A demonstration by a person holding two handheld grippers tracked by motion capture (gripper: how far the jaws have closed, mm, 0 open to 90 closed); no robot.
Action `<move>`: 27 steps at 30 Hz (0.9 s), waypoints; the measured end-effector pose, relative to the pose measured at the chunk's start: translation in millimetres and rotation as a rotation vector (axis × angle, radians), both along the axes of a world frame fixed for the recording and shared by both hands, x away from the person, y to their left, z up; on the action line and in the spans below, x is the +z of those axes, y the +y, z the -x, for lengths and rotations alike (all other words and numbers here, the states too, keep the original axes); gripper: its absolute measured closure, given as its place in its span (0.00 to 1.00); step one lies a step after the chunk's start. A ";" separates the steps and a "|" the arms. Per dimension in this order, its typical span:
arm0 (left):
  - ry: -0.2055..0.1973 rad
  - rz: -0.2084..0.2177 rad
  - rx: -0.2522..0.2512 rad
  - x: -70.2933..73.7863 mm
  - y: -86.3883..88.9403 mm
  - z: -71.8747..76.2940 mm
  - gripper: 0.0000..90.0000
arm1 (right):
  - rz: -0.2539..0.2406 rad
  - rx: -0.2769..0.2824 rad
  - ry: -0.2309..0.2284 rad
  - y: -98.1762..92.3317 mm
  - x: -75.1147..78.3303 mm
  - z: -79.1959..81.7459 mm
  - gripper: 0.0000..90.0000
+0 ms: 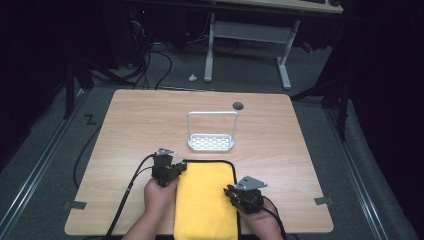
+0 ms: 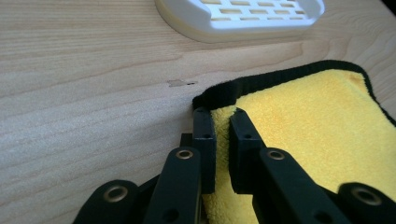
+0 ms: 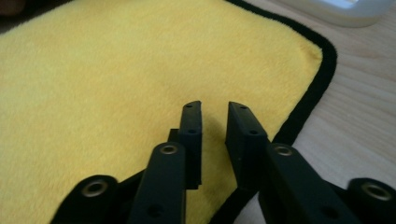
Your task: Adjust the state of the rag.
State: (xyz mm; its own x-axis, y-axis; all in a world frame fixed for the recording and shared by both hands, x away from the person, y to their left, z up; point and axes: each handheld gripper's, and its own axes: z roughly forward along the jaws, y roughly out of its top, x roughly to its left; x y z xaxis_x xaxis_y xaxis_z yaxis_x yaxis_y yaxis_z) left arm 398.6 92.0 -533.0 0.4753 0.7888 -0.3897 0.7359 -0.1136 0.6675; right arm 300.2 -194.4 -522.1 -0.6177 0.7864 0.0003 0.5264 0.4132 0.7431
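Yellow cloth (image 1: 206, 200): plush pile, black bound edge, rounded corners, lying flat on the tabletop (image 1: 280, 150). Long axis runs from the person's edge toward the far side; near end reaches the tabletop edge, far end stops just short of the white slotted rack (image 1: 211, 142).

Left tool (image 2: 220, 116): at the cloth's far left corner, jaws nearly together with the yellow edge and black binding pinched between them; corner slightly raised.

Right tool (image 3: 214, 109): over the cloth's right border, jaws a narrow gap apart, nothing gripped between them; cloth lies beneath.

Grey disc (image 1: 238, 105) beyond the rack.
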 end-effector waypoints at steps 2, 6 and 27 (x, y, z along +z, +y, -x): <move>-0.010 0.022 -0.007 -3.1 2.8 0.8 0.92 | 0.009 -0.022 -0.013 1.0 3.4 -8.4 0.71; 0.021 0.086 -0.008 -6.3 9.9 -0.4 0.91 | -0.017 -0.080 -0.015 1.9 9.9 -36.5 0.63; -0.039 0.037 -0.009 -5.9 4.6 8.0 0.89 | 0.025 -0.126 0.049 13.7 -3.9 -72.1 0.69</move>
